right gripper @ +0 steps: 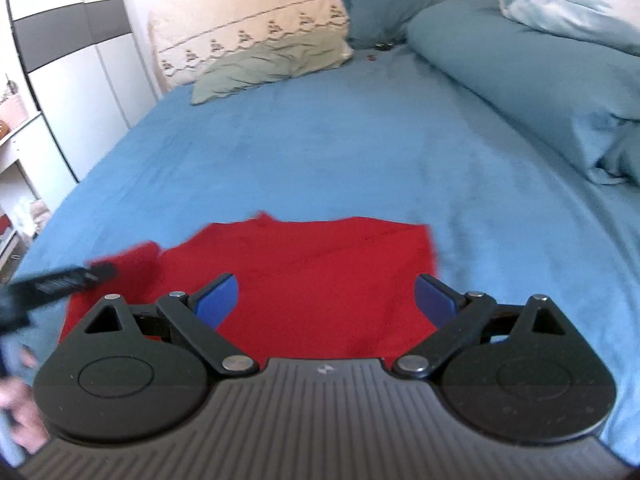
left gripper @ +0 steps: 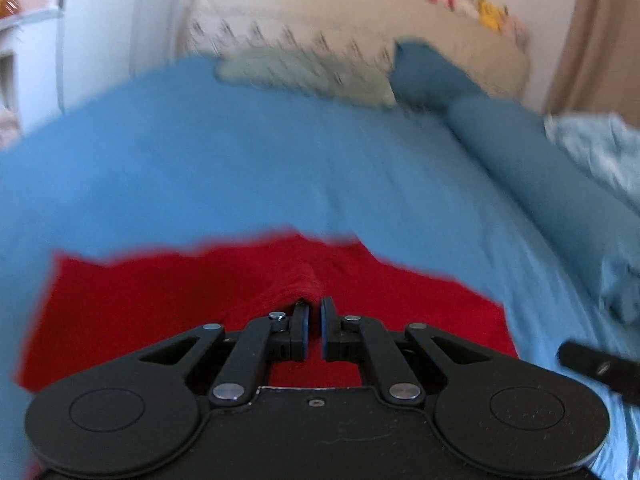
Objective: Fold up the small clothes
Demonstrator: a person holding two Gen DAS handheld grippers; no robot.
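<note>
a home bedroom: a bed spread with a blue sheet (right gripper: 320, 152), a sage-green pillow (right gripper: 272, 64) and teal pillows (right gripper: 520, 64) by an embroidered cream headboard (right gripper: 248, 28), a tall white wardrobe (right gripper: 72, 72) alongside.

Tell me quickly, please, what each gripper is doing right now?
Left gripper: closed, pinching a raised fold of the red garment.
Right gripper: open, holding nothing, above the red garment on the blue bed sheet.
</note>
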